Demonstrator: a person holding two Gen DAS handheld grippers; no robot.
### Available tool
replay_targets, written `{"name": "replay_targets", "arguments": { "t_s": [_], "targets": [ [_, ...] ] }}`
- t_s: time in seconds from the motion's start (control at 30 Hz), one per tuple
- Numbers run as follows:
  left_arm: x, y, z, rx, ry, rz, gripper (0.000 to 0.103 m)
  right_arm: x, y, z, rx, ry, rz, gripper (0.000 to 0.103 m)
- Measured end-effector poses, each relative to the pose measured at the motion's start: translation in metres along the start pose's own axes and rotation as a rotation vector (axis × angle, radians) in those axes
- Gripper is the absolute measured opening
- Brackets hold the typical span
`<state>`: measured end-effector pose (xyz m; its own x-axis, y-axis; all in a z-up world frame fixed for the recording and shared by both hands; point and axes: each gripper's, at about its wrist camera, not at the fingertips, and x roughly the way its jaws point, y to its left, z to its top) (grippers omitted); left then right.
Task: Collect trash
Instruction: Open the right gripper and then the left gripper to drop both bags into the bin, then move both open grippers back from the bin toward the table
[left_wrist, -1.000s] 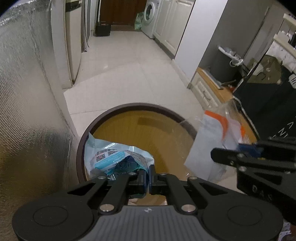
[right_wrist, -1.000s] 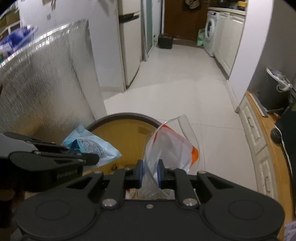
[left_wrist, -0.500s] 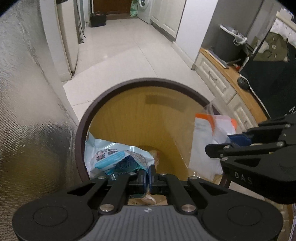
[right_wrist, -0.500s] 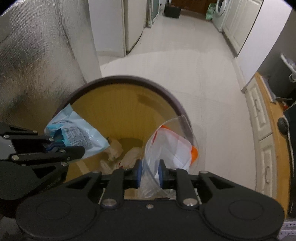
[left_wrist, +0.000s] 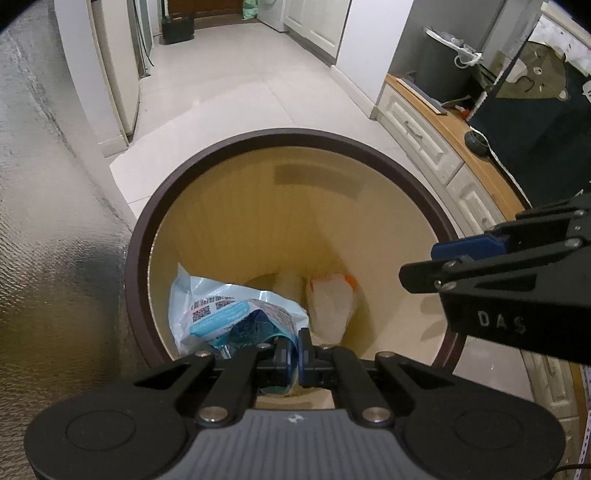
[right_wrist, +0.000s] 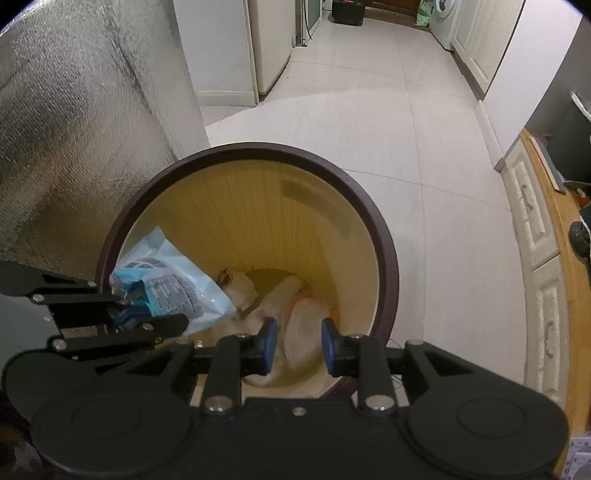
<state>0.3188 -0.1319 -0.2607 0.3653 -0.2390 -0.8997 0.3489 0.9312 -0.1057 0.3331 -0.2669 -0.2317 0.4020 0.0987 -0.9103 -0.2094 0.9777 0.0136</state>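
Observation:
A round bin with a dark brown rim (left_wrist: 295, 133) and yellow inner wall sits below both grippers. My left gripper (left_wrist: 294, 350) is shut on a light-blue printed wrapper (left_wrist: 229, 314), which hangs just inside the bin's left wall. My right gripper (right_wrist: 299, 332) is over the bin's right side; its jaws are opening and nothing is held between them. A clear plastic bag with orange trim (right_wrist: 301, 321) lies loose at the bottom of the bin, seen past the parted blue pads. In the left wrist view that bag (left_wrist: 332, 306) rests next to the wrapper, with the right gripper (left_wrist: 417, 264) above it.
A silver foil-faced panel (left_wrist: 44, 221) stands close against the bin's left side. A white cabinet with a wooden top (left_wrist: 443, 147) runs along the right. Pale floor tiles (right_wrist: 351, 110) stretch beyond the bin. Crumpled paper (right_wrist: 243, 291) lies on the bin floor.
Both grippers came down and tipped over the bin mouth. The right jaws parted and the clear orange-trimmed bag dropped to the bin's bottom. The left still grips the blue wrapper.

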Motion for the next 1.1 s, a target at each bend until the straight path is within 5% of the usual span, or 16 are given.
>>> {"name": "replay_targets", "arguments": {
  "t_s": [0.5, 0.77, 1.1],
  "targets": [
    [-0.004, -0.008, 0.002, 0.035, 0.007, -0.036, 0.006, -0.009, -0.012, -0.010, 0.057, -0.020, 0.050, 0.027],
    [-0.013, -0.016, 0.001, 0.044, 0.008, -0.048, 0.037, -0.020, -0.016, -0.015, 0.074, -0.037, 0.059, 0.027],
    [-0.022, -0.021, -0.002, 0.032, 0.009, -0.044, 0.051, -0.031, -0.017, -0.022, 0.086, -0.045, 0.054, 0.029]
  ]
}}
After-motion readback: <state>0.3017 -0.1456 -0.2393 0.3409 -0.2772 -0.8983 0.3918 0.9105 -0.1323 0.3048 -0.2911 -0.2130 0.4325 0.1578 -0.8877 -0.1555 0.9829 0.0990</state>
